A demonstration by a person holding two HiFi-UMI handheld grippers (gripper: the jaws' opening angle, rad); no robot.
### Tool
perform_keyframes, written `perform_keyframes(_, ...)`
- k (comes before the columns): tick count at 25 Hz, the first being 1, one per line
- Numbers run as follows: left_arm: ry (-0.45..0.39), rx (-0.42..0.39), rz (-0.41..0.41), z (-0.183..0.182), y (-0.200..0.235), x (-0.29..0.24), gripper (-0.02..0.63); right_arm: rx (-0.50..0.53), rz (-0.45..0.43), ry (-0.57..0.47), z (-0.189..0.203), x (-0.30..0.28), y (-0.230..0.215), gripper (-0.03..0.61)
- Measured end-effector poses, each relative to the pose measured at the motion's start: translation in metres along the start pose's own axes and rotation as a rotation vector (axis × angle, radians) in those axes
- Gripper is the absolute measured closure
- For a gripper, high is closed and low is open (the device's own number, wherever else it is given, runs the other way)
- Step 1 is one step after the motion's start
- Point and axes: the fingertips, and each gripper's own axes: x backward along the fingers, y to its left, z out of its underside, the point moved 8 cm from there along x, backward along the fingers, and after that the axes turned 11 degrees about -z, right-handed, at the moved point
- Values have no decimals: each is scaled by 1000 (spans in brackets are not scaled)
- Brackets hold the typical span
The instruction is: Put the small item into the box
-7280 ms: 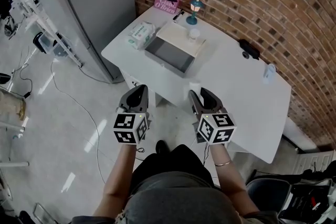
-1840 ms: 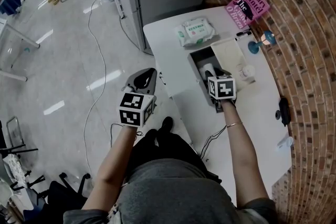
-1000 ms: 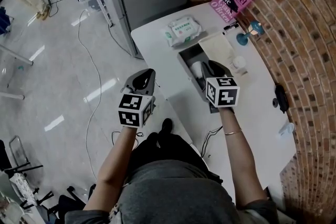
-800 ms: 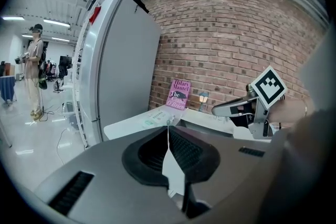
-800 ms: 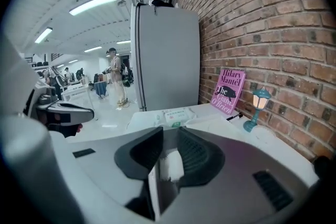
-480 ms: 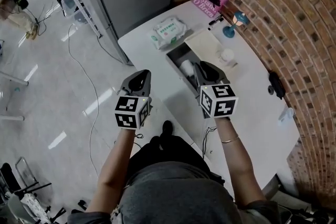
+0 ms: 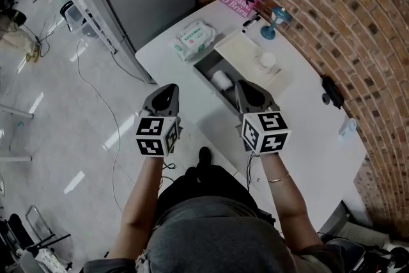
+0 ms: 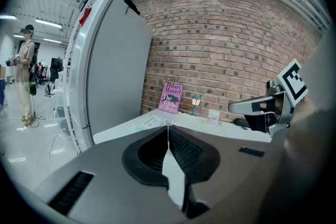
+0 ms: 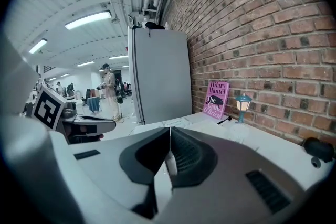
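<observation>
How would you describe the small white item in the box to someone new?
Start at the white table by the brick wall and find the open grey box near its edge. The small white item lies inside it, alone, unlike the white cup that stands outside on the cream lid.

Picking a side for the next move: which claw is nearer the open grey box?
Right. The right claw, its empty jaws having just closed, hangs close beside the open grey box; the left claw is off the white table, above the floor.
</observation>
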Motion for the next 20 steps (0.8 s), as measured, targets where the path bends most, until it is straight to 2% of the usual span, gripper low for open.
perform_keyframes(12,-9,-12,21,-3,-5,2,588,-33,30,-31,10,21,5,575)
perform_keyframes(20,-11,-14,24,-4,-3,3,588,-18,53,-85,15,30,10,575)
